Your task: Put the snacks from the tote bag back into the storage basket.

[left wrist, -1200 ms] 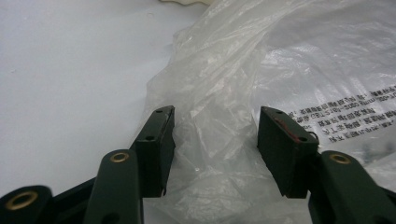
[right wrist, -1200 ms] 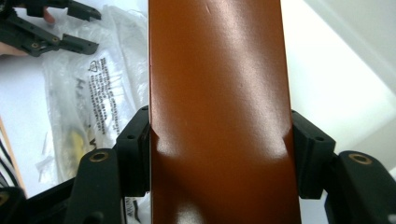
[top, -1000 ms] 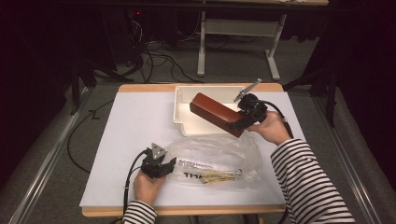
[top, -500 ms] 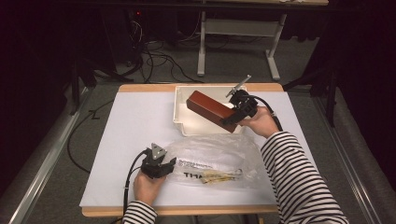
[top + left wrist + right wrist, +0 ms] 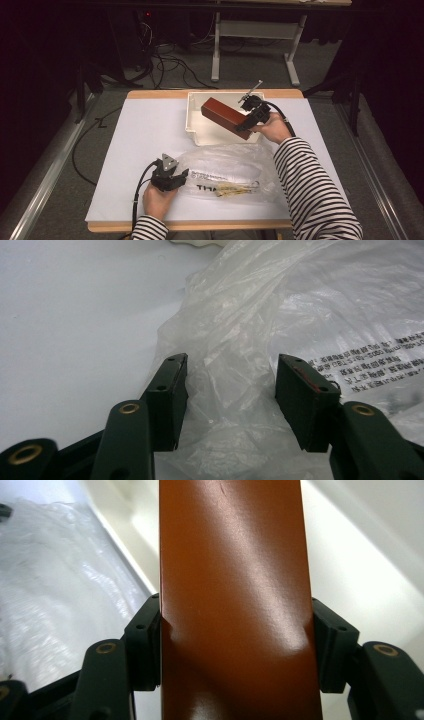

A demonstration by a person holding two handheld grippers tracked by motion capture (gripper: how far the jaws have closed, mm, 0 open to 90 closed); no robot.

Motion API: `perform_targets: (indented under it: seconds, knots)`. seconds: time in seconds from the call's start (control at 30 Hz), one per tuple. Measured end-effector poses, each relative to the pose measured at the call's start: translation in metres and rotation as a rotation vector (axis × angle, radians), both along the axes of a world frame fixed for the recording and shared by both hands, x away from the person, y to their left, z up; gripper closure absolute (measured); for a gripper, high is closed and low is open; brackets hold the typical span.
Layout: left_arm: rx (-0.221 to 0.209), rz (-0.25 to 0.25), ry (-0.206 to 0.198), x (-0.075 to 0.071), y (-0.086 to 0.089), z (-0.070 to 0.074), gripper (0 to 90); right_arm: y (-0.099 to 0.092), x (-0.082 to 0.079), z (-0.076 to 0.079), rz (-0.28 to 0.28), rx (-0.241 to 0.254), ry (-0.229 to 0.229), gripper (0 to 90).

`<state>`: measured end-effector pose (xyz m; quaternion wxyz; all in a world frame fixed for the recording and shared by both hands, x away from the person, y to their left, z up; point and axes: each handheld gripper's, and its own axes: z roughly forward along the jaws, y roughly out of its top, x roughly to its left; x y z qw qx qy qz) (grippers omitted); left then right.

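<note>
Right gripper fingers pinch the red-brown box over the white tray, left gripper fingers open around the plastic bag.

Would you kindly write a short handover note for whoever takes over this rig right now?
Right gripper: shut on the red-brown box, its sides dented by the pads, held tilted over the white tray.
Left gripper: open, jaws either side of the clear plastic bag's crumpled end, not pinching it.
The bag lies flat on the white table cover, in front of the tray.
Done: box gripped.
Left, probably: grip the bag's end and bring box and bag together.
</note>
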<state>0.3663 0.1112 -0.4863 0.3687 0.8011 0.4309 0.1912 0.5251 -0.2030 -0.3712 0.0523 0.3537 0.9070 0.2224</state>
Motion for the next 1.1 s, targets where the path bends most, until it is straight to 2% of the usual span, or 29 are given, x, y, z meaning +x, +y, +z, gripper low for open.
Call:
perform_targets:
  seconds: [0.03,0.2,0.3,0.43,0.5,0.57,0.6,0.63,0.77,0.83,1.03,1.1]
  knots:
    - [0.000,0.000,0.000,0.000,0.000,0.000,47.6,0.001,0.001,-0.001,-0.016,-0.004,0.009,37.8]
    - [0.000,0.001,0.000,0.000,0.000,0.000,47.7,0.006,0.009,-0.009,-0.015,-0.027,0.006,37.8]
    - [0.000,0.001,-0.001,0.000,0.000,0.000,47.7,0.008,0.014,-0.014,-0.023,-0.043,0.019,37.7]
    - [-0.002,0.001,-0.001,0.000,0.000,0.000,47.7,0.012,0.019,-0.021,-0.056,-0.056,0.036,37.6]
    - [-0.002,0.002,-0.001,0.000,0.000,0.000,47.7,0.013,0.022,-0.025,-0.045,-0.074,0.038,37.5]
    - [-0.002,0.002,-0.001,0.000,0.000,0.000,47.7,0.015,0.023,-0.027,-0.063,-0.078,0.051,37.4]
    - [-0.002,0.002,-0.001,0.000,0.000,0.000,47.7,0.015,0.025,-0.028,-0.058,-0.077,0.043,37.4]
    - [-0.001,0.002,-0.001,0.000,0.000,0.000,47.7,0.015,0.025,-0.028,-0.079,-0.082,0.059,37.4]
    - [-0.001,0.002,-0.002,0.000,0.000,0.000,47.7,0.014,0.030,-0.033,-0.066,-0.085,0.052,37.2]
    - [-0.001,0.001,-0.002,0.000,0.000,0.000,47.7,0.015,0.031,-0.035,-0.086,-0.085,0.065,37.1]
    - [0.001,0.001,-0.002,0.000,0.000,0.000,47.7,0.014,0.034,-0.039,-0.102,-0.093,0.054,36.5]
    - [0.001,0.001,-0.002,0.000,0.000,0.000,47.7,0.015,0.034,-0.040,-0.112,-0.101,0.064,36.5]
